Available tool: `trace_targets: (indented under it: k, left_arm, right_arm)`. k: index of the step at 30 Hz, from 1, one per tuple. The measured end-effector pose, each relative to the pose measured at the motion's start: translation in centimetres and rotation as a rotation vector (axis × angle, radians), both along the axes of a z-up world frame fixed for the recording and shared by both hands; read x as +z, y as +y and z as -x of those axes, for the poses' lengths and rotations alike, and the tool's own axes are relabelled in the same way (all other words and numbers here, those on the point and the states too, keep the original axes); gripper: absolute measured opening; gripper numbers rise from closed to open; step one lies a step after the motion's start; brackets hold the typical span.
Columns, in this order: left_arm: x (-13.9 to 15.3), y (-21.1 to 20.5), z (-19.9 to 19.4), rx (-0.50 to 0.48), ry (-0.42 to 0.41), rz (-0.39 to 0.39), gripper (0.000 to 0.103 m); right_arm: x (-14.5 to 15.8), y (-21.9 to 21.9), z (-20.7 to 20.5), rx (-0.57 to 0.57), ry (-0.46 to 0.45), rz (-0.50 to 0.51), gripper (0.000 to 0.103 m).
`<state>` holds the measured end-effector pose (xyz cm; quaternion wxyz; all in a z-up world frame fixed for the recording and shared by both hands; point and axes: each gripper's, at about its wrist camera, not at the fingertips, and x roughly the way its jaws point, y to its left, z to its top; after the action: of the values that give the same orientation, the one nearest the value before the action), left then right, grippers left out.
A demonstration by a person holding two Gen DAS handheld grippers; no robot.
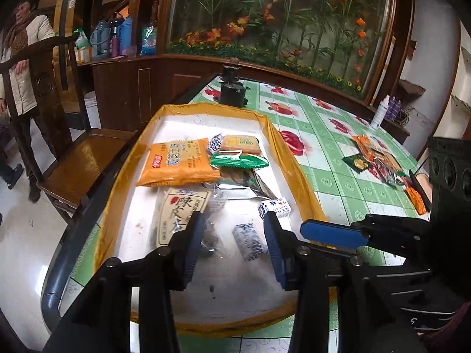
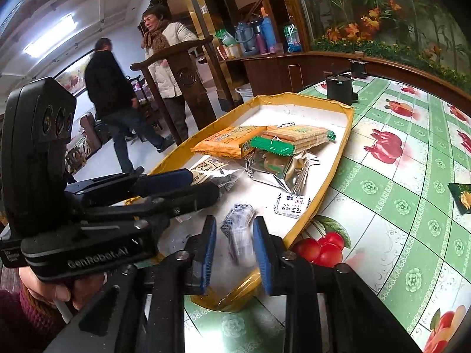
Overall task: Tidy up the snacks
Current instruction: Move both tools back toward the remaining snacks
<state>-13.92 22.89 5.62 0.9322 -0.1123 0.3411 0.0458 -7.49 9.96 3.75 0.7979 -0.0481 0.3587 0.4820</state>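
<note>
A yellow-rimmed white tray (image 1: 294, 158) holds an orange packet (image 1: 179, 161), a green-ended cracker pack (image 1: 238, 160), a silver foil pack (image 1: 241, 185), a white sachet with printed characters (image 1: 179, 211) and a small white candy (image 1: 275, 207). My left gripper (image 1: 232, 235) stands open low over the tray's near end. A blue-and-white wrapped candy (image 1: 248, 242) lies between its fingers, close to the right one. In the right wrist view my right gripper (image 2: 234, 235) is open, with that wrapped candy (image 2: 238, 226) loose and blurred between its pads. More snacks (image 1: 379, 161) lie on the tablecloth to the right.
A green fruit-print cloth (image 2: 397, 206) covers the table. A black cylinder (image 1: 232, 91) stands beyond the tray and bottles (image 1: 382, 111) at the far right edge. A wooden chair (image 1: 59, 117) is left of the table. Two people (image 2: 164, 58) stand on the floor behind it.
</note>
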Motion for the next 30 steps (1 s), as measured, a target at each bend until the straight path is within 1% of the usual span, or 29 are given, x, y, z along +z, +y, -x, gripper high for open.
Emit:
trace_targets:
  k: [3,6,8,16,18,23,26,30]
  left_arm:
    - [0.2,0.3,0.2,0.008,-0.004,0.002,0.041]
    - [0.2,0.6,0.4,0.015,-0.004,0.010,0.042]
    - [0.2,0.7,0.4,0.015,-0.003,0.021,0.042]
    - [0.6,1.0,0.7,0.024,-0.005,0.022,0.043]
    - [0.6,0.8,0.7,0.017,0.000,0.019,0.043]
    - [1.5,-0.4,0.7,-0.017,-0.004,-0.004,0.043]
    - [2.2,-1.7,0.5,-0.048,-0.016,-0.025,0.049]
    - [2.7,-3.6,-0.4,-0.091,-0.013,-0.040,0.049]
  right_arm:
    - [0.1,-0.1,0.1,0.001,0.002,-0.012,0.035]
    - [0.3,-0.4,0.0,-0.003,0.006,-0.024,0.035]
    - [0.5,-0.8,-0.2,-0.005,0.019,-0.051,0.035]
    - [0.9,-3.5,-2.8,-0.068,0.132,-0.163,0.035]
    - [1.1,-4.2,-3.4,-0.085,0.148,-0.186,0.035]
    - [1.6,-6.3,-5.0,-0.152,0.160,-0.220,0.035]
    - [1.8,-7.9,-6.3,-0.219,0.157,-0.204,0.035]
    - [1.6,-11.1,-8.5,-0.288,0.187,-0.200,0.035]
